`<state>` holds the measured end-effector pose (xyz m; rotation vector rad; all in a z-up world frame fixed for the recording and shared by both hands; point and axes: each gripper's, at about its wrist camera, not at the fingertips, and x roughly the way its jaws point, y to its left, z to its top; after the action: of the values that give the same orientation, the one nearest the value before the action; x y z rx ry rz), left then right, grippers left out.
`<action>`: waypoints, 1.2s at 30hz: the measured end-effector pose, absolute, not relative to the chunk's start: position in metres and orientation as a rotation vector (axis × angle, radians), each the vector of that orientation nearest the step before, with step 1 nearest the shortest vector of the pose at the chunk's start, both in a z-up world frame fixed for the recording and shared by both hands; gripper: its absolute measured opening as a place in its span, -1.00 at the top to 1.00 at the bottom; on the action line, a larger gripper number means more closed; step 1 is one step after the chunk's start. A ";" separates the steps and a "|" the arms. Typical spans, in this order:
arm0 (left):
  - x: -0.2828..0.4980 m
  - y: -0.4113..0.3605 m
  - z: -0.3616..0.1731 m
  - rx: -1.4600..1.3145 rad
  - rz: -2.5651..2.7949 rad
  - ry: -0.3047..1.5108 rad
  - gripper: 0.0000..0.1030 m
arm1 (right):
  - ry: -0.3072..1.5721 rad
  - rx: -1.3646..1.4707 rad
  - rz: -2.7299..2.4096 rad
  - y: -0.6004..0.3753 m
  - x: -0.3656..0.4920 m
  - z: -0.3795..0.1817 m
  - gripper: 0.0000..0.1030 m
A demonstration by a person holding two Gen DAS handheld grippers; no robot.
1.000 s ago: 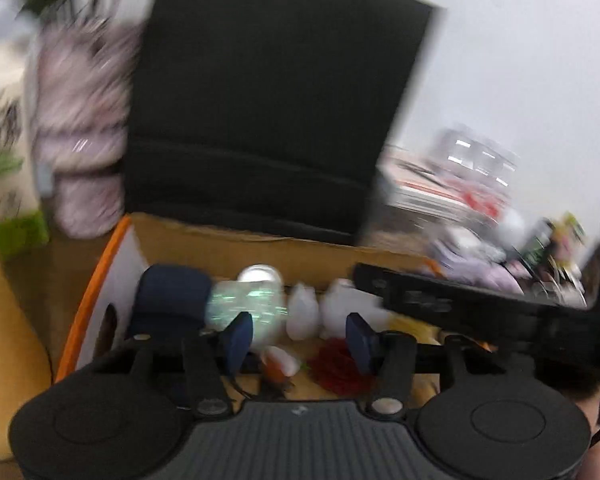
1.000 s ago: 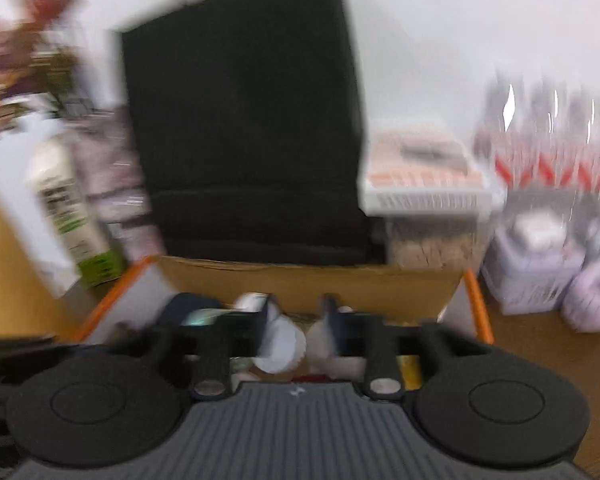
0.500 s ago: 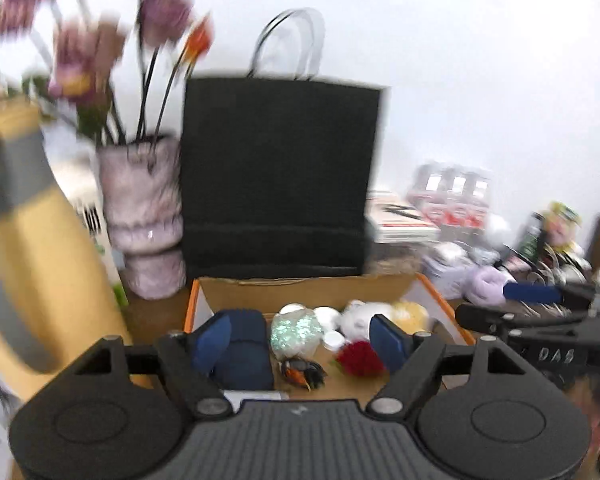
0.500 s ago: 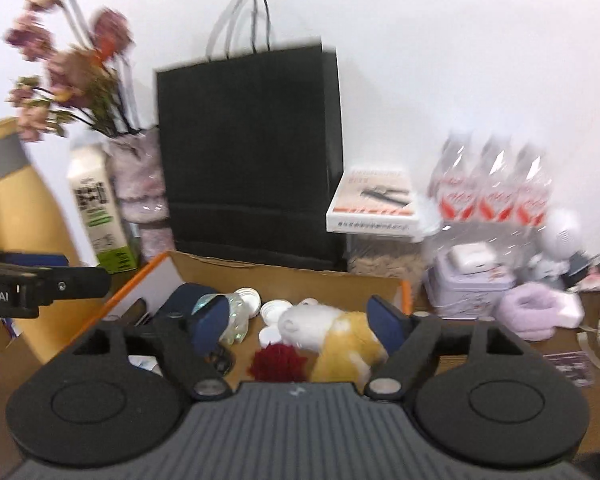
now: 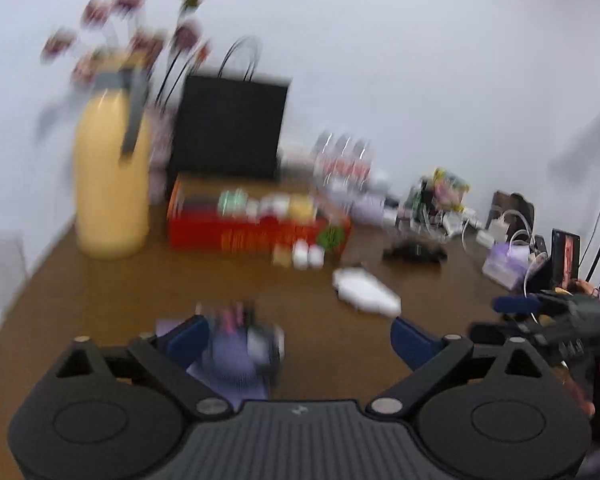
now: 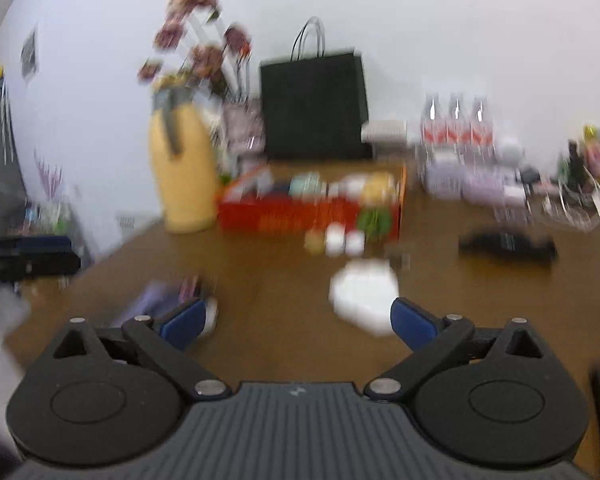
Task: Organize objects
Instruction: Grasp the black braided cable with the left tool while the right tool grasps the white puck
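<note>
both tongs, left tongs (image 5: 298, 338) and right tongs (image 6: 296, 322), are opening wide and empty above the brown counter (image 6: 460, 300), orange box (image 6: 312, 212) well beyond.

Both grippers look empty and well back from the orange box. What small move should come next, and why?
Probably lower the right gripper, its jaws opening with nothing between them, onto the white object lying loose just ahead on the table. It sits outside the orange box, which already holds several items.

One orange box (image 6: 308, 216), one black bag (image 6: 314, 108), one yellow jug (image 6: 182, 172), three bottles (image 6: 456, 124).
</note>
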<state>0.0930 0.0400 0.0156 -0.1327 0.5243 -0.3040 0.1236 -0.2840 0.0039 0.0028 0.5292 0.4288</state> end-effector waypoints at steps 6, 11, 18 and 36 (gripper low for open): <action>0.101 0.049 0.010 -0.133 -0.225 0.453 -0.89 | 0.529 -0.070 0.472 -0.298 0.075 -0.006 -0.97; 0.164 0.023 -0.028 -0.011 -0.177 0.562 -0.94 | 0.491 -0.053 0.385 -0.284 0.094 0.000 -0.92; 0.214 0.009 -0.068 0.125 -0.217 0.616 -0.87 | 0.586 -0.057 0.397 -0.252 0.132 -0.037 -0.42; 0.210 0.024 -0.074 0.187 -0.228 0.632 -0.76 | 0.739 -0.102 0.708 -0.150 0.250 -0.074 0.48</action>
<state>0.2102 0.0238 -0.0744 0.1871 0.6325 -0.2283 0.2504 -0.1498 -0.0740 -0.1017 0.7387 0.7078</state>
